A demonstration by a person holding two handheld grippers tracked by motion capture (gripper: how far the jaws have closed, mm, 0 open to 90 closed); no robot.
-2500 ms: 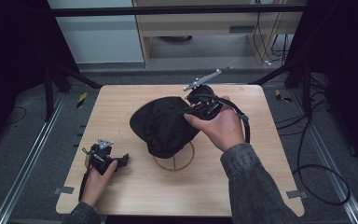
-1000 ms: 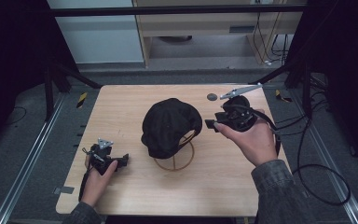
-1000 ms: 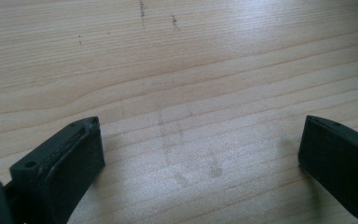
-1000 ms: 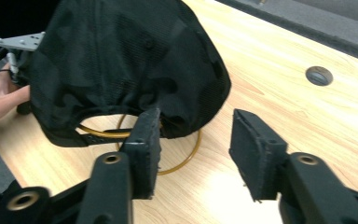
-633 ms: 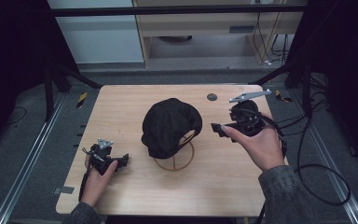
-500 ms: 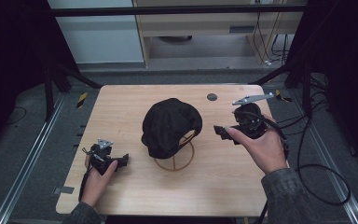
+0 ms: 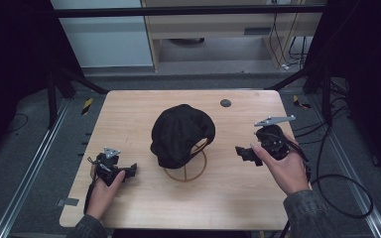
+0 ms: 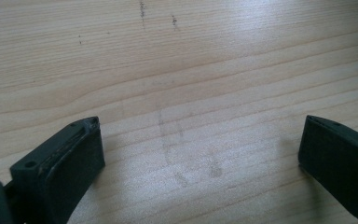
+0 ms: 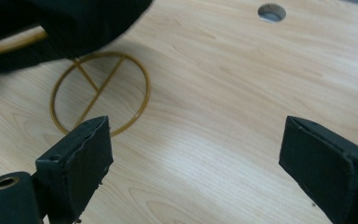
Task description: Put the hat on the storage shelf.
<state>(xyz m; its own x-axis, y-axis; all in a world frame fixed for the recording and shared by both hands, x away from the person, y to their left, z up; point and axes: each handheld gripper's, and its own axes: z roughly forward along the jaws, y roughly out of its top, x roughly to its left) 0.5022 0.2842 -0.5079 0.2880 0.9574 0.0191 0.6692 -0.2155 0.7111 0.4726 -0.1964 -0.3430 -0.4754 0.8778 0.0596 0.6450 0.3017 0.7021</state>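
One worktop (image 7: 144,208) carried one black cap (image 7: 181,134), which sat on one wire stand (image 7: 186,171) with a single ring base. One round hole (image 7: 225,103) showed near the far edge. Two grippers were present, the left gripper (image 7: 129,171) and the right gripper (image 7: 242,152), each with two jaws.

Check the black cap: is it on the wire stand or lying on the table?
On the stand. The black cap is draped over the gold wire stand, whose ring base rests on the table; both grippers are apart from it.
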